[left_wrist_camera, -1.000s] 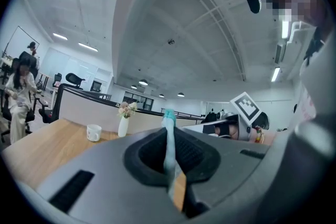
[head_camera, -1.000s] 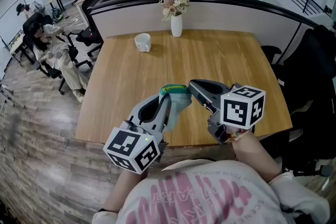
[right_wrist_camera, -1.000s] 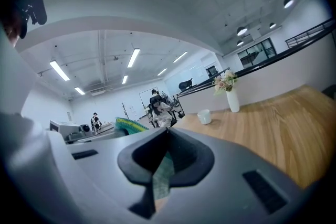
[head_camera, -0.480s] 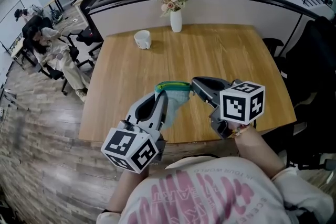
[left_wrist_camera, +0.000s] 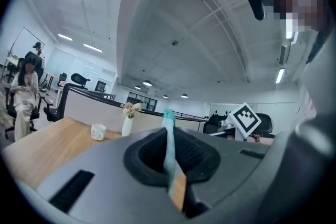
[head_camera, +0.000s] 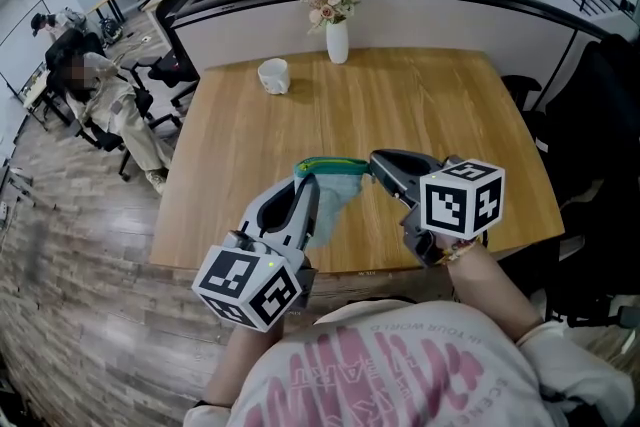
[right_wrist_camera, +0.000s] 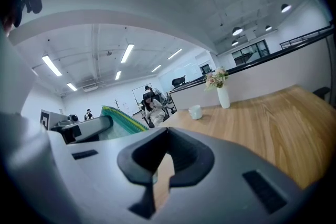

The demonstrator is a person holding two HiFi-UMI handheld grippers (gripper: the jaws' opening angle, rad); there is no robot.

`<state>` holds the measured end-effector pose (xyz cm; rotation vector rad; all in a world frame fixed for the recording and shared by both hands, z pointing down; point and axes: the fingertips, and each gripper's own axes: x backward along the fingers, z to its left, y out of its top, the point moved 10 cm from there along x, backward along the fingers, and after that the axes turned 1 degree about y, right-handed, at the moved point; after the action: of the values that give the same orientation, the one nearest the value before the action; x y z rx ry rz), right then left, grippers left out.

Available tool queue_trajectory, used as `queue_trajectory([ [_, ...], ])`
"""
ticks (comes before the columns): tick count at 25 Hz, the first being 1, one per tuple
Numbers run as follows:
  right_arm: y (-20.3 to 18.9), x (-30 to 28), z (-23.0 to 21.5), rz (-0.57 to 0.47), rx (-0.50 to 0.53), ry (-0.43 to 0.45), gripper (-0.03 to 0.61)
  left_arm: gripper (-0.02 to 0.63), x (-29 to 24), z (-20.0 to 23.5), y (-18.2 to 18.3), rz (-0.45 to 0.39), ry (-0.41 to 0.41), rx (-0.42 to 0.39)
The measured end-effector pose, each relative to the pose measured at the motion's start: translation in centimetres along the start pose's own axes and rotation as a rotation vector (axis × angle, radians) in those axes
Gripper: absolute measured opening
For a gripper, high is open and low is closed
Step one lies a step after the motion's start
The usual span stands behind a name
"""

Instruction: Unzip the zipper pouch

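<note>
Right gripper [head_camera: 375,160] slightly rightward; it and left gripper [head_camera: 308,187] tight on pouch [head_camera: 337,181] over table [head_camera: 400,100]

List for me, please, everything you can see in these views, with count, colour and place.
table: one, light wood, below both grippers
zipper pouch: one, pale teal with a green zipper, held between the two grippers above the table's near part
mug: one, white, far left part of the table
vase: one, white, far edge of the table
flowers: one bunch, pink and white, in the vase
partition: one, white with a black top rail, behind the table
seated person: one, pale clothes, far left background
left gripper: one, grey, shut on the pouch's left end
right gripper: one, grey, shut at the pouch's right zipper end
</note>
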<state>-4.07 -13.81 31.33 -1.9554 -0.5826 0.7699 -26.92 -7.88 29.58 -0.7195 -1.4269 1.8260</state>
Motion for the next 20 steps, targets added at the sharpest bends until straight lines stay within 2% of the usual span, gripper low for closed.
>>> queue_trajectory([
  [11, -1.3, 1.6, -1.0, -0.008, -0.042, -0.018, 0.0, 0.014, 0.3, -0.9, -0.8, 0.011, 0.006, 0.017],
  [20, -2.2, 3.2, -3.3, -0.011, -0.065, -0.065, 0.0, 0.014, -1.1, -1.8, -1.3, 0.007, -0.012, 0.039],
])
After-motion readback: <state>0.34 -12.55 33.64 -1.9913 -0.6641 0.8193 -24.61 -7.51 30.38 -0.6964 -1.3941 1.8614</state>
